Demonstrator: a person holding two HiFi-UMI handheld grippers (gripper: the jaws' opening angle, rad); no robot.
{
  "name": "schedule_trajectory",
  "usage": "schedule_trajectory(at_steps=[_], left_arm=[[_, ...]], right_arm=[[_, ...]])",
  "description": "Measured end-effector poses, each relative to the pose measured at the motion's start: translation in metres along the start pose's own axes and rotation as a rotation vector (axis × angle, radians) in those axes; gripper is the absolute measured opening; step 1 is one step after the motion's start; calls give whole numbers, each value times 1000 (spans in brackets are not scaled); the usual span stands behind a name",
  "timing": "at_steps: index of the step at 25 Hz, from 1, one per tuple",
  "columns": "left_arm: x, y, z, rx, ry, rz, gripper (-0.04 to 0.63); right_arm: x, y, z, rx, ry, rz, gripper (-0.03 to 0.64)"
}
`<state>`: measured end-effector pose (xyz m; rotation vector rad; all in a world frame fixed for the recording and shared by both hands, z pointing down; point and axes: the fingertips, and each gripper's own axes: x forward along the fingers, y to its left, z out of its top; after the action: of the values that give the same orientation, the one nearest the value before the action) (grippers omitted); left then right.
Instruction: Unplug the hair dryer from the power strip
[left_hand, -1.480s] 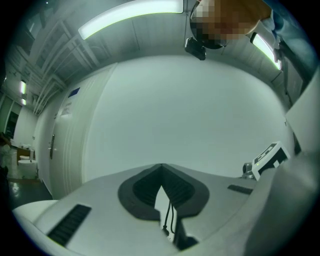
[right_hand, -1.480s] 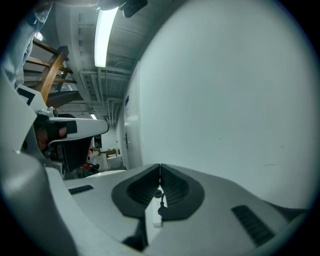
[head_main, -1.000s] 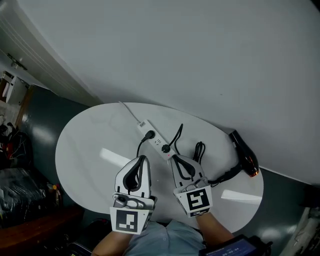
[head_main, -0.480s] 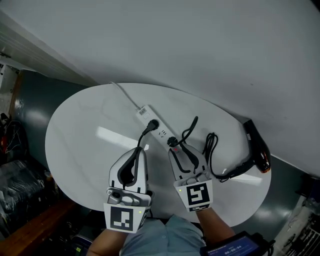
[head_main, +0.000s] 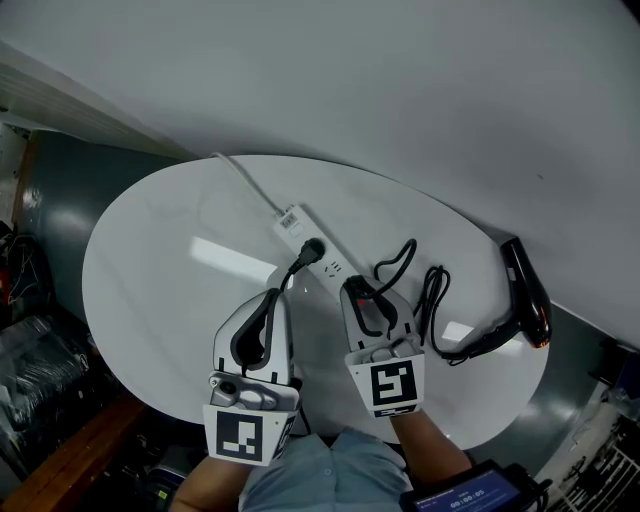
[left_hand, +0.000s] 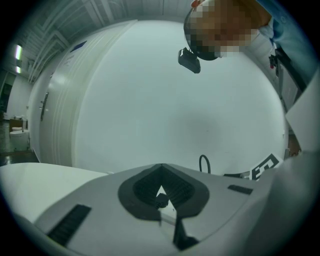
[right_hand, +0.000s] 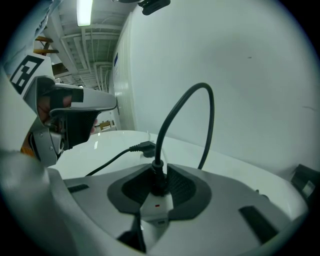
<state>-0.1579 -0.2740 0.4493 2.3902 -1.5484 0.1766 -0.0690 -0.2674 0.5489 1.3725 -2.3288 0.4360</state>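
Two grippers sit low in the head view: the left gripper (head_main: 274, 298) and the right gripper (head_main: 362, 292). The long white power strip (head_main: 293, 224) lies mid-frame on the oval white table (head_main: 150, 260), with wide bare tabletop at the left. The black hair dryer (head_main: 530, 290) lies at the right rim.

Left gripper view: the tips meet, holding nothing.

Right gripper view: the jaws, just closing, clamp the black plug (right_hand: 158, 181) at the strip's near end.

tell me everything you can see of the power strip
The power strip is a long white plastic bar lying flat and diagonal on the white table. A white cable leaves its far end. Two black plugs sit in it; the right gripper, its fingers having just been closing, clamps the nearer one.
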Motion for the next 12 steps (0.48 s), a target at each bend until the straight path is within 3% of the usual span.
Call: schedule_trajectory(at_steps=[4,8,12], left_arm=[[2,3,-1,-2,5,2,-2],[4,3,3,23,-14,-3,-2],[2,1,4,14,-7,1,-2]], right_arm=[[2,0,7,-83,-32,10,77],[1,1,-2,-20,30,-16,60],[0,0,13,-125,-23,-4,57]])
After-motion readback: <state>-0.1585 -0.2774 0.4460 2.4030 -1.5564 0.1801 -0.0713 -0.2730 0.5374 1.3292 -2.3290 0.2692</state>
